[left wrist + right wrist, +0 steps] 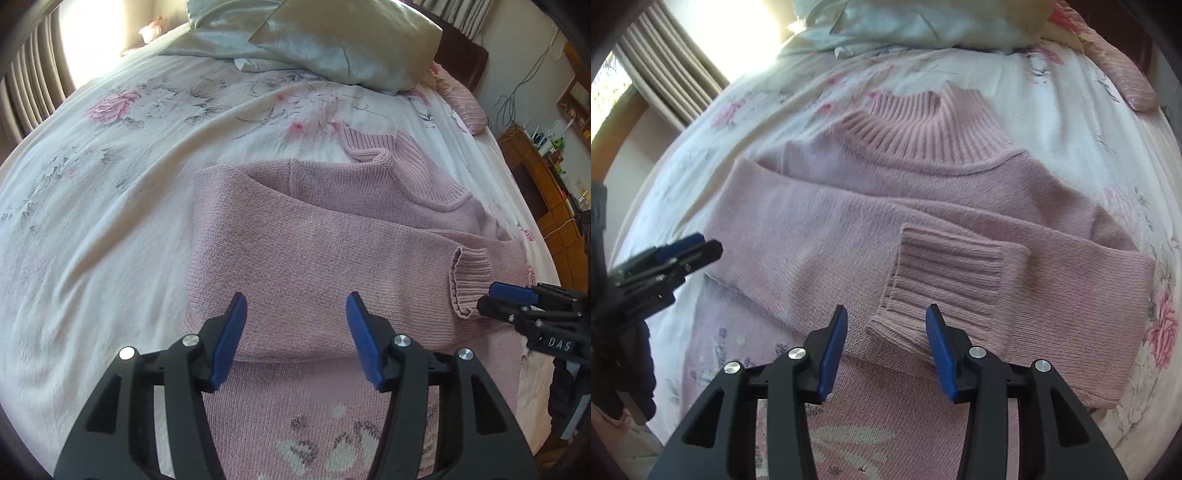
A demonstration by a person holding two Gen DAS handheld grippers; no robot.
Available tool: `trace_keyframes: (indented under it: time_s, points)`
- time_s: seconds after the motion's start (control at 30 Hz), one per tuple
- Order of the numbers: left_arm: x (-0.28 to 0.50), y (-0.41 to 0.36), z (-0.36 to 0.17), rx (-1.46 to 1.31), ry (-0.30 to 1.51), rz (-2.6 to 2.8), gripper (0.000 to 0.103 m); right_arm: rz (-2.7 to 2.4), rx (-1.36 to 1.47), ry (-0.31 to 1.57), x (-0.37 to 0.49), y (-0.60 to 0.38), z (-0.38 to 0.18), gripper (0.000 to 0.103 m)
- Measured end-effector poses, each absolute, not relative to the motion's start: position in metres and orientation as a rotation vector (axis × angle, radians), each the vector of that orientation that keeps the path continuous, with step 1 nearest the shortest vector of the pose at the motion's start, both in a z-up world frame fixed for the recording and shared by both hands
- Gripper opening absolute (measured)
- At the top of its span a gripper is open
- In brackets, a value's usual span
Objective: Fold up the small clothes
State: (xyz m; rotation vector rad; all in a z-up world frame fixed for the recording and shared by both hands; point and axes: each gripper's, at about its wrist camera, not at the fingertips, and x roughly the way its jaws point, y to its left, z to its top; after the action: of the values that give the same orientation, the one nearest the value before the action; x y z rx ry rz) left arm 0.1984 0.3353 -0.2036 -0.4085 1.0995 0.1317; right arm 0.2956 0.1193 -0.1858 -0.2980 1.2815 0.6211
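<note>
Both claws hang wide and empty, left claw and right claw, over the pink sweater on the bed; sleeves crossed, they should probably pinch the hem evenly.

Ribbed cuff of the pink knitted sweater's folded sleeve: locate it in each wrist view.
Left wrist view: ribbed cuff at right, beside the right gripper.
Right wrist view: cuff lower centre, ahead of the open fingers.
Shared landmark: ribbed turtleneck collar.
</note>
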Motion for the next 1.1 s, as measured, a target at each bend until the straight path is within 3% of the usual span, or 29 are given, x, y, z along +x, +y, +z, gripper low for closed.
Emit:
trace_keyframes:
  time_s: [0.1, 0.2, 0.23, 0.27, 0.5, 0.6, 0.63, 0.7, 0.87, 0.93, 1.0, 1.1]
  points:
    - [0.204, 0.332, -0.215, -0.410, 1.130, 0.127, 0.056, 0.545, -0.394, 1.292, 0.293, 0.130, -0.205, 0.048]
    - [0.208, 0.333, -0.230, -0.428, 1.162, 0.144, 0.056, 0.524, -0.396, 1.281, 0.297, 0.124, -0.210, 0.032]
    - [0.208, 0.333, -0.234, -0.430, 1.170, 0.152, 0.056, 0.533, -0.362, 1.287, 0.299, 0.118, -0.208, 0.019]
    - [0.209, 0.334, -0.238, -0.429, 1.178, 0.156, 0.056, 0.528, -0.341, 1.284, 0.301, 0.111, -0.204, 0.014]
    - [0.208, 0.331, -0.239, -0.404, 1.188, 0.166, 0.056, 0.474, -0.041, 1.217, 0.318, 0.014, -0.158, 0.015]
    - [0.210, 0.328, -0.231, -0.414, 1.169, 0.176, 0.056, 0.437, 0.053, 1.245, 0.329, -0.028, -0.164, 0.030]
    - [0.210, 0.325, -0.227, -0.416, 1.156, 0.170, 0.056, 0.423, 0.073, 1.260, 0.329, -0.041, -0.169, 0.044]
    - [0.213, 0.316, -0.217, -0.397, 1.124, 0.152, 0.056, 0.429, 0.161, 1.281, 0.331, -0.062, -0.177, 0.058]
    - [0.228, 0.287, -0.211, -0.350, 1.114, 0.079, 0.058, 0.429, 0.265, 1.342, 0.348, -0.078, -0.204, 0.057]
    - [0.232, 0.280, -0.221, -0.337, 1.143, 0.079, 0.058, 0.417, 0.214, 1.369, 0.349, -0.077, -0.214, 0.039]
    - [0.234, 0.280, -0.238, -0.325, 1.193, 0.102, 0.058, 0.368, 0.096, 1.390, 0.348, -0.069, -0.224, 0.033]
    - [0.233, 0.280, -0.248, -0.316, 1.182, 0.097, 0.059, 0.366, 0.029, 1.376, 0.347, -0.063, -0.230, 0.033]
